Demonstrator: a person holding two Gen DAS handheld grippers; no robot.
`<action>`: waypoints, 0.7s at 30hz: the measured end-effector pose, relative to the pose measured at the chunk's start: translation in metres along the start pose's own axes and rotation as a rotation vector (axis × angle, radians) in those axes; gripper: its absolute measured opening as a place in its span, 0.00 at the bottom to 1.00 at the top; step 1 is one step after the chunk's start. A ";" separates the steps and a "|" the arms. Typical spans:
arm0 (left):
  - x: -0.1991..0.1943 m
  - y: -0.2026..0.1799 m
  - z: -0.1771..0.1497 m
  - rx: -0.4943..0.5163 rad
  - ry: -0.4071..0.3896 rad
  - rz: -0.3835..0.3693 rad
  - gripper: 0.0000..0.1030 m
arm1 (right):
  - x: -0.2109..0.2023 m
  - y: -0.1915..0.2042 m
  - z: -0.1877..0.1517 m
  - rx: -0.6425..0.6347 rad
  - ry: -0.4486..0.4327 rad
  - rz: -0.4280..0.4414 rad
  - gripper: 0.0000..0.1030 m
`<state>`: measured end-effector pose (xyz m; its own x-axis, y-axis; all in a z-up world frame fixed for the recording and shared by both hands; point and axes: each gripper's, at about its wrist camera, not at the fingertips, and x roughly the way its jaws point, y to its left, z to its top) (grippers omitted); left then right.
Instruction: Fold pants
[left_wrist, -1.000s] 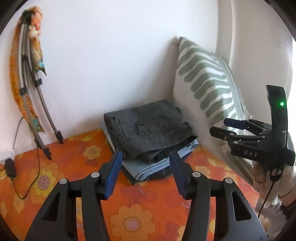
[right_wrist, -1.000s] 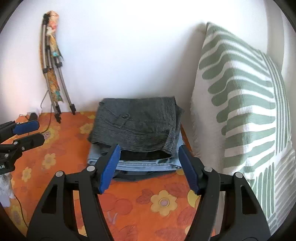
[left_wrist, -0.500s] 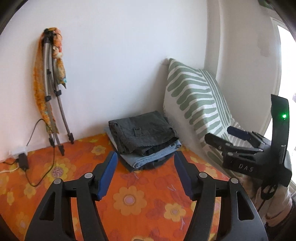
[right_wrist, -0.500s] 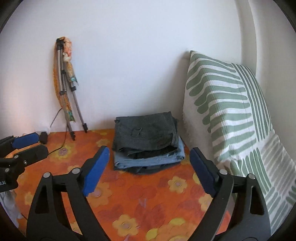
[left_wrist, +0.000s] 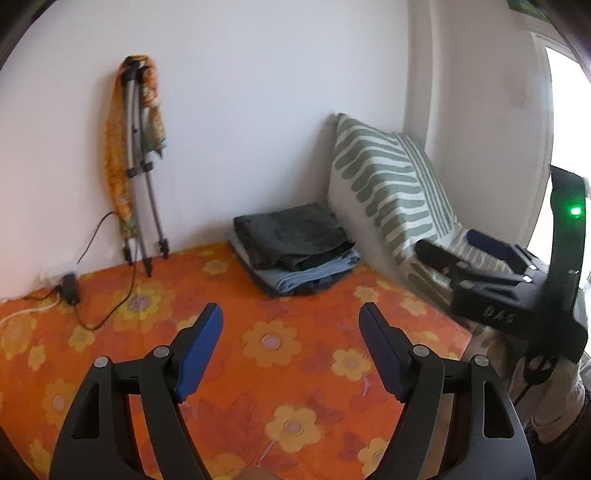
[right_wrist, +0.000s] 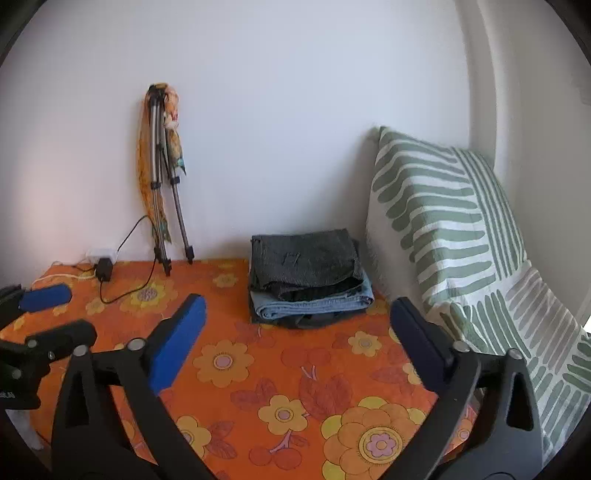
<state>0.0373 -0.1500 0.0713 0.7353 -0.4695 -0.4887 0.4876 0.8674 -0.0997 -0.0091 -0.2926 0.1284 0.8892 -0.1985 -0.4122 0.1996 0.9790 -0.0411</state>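
A stack of folded pants (left_wrist: 295, 251) lies at the far side of the orange flowered sheet, against the wall: dark grey pants (right_wrist: 304, 260) on top, light blue jeans (right_wrist: 314, 304) under them, a dark layer at the bottom. My left gripper (left_wrist: 291, 317) is open and empty, well back from the stack. My right gripper (right_wrist: 295, 314) is open and empty, also back from the stack. The right gripper also shows in the left wrist view (left_wrist: 461, 247), and the left gripper in the right wrist view (right_wrist: 40, 310).
A green-and-white striped pillow (right_wrist: 439, 221) leans on the wall right of the stack. A folded tripod with an orange cloth (left_wrist: 136, 162) leans on the wall at the left. A black charger and cable (left_wrist: 70, 288) lie near it. The flowered sheet (right_wrist: 295, 376) covers the bed.
Both grippers have drawn back from the folded stack, which now looks smaller and farther. Both have opened wider. The stack has not moved.
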 end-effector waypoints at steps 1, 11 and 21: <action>0.000 0.004 -0.003 -0.011 0.005 0.009 0.74 | -0.001 0.000 -0.002 0.010 -0.005 0.001 1.00; 0.006 0.025 -0.023 -0.034 0.041 0.063 0.78 | 0.025 0.005 -0.030 0.027 0.042 -0.030 1.00; 0.011 0.036 -0.027 -0.066 0.067 0.108 0.78 | 0.033 0.010 -0.034 0.009 0.061 -0.019 1.00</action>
<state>0.0502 -0.1193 0.0389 0.7480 -0.3625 -0.5560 0.3734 0.9224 -0.0990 0.0078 -0.2876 0.0833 0.8585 -0.2134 -0.4663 0.2199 0.9746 -0.0412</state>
